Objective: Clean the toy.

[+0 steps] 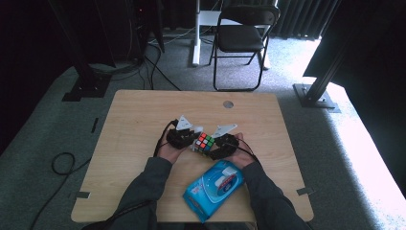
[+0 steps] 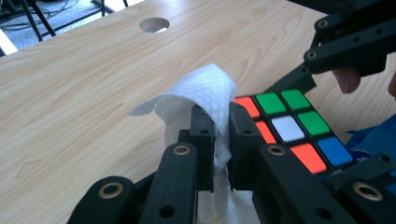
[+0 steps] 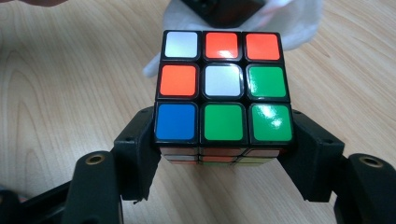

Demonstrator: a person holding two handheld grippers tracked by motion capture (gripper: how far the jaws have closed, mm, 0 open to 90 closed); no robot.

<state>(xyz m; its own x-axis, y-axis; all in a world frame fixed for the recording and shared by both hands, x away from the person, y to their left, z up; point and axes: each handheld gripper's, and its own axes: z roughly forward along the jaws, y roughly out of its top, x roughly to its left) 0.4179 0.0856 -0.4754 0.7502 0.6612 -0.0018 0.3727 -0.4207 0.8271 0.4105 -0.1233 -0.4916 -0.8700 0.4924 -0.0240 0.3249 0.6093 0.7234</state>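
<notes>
Left gripper (image 2: 221, 140): jaws clenched on a white wet wipe (image 2: 201, 93), which is pinched between the two black pads and folds up and over the tips. Seen from above, this gripper (image 1: 192, 139) sits just left of the Rubik's cube (image 1: 205, 142), with the wipe at the cube's left side.

Right gripper (image 3: 223, 154): jaws grasping the Rubik's cube (image 3: 222, 86), one pad on each side wall of the cube's lower part. The cube's upper face shows white, orange, green and blue stickers. From above, the right gripper (image 1: 216, 146) lies just right of the cube.

The cube is near the middle of the wooden table (image 1: 134, 124), held between the two grippers. In the left gripper view the cube (image 2: 289, 128) is touching or nearly touching the wipe; cannot tell which.

A blue wet-wipe pack (image 1: 214, 189) lies on the table just nearer the person than the cube, between the forearms. A round hole (image 1: 228, 104) in the tabletop lies beyond the cube, near the far edge.
</notes>
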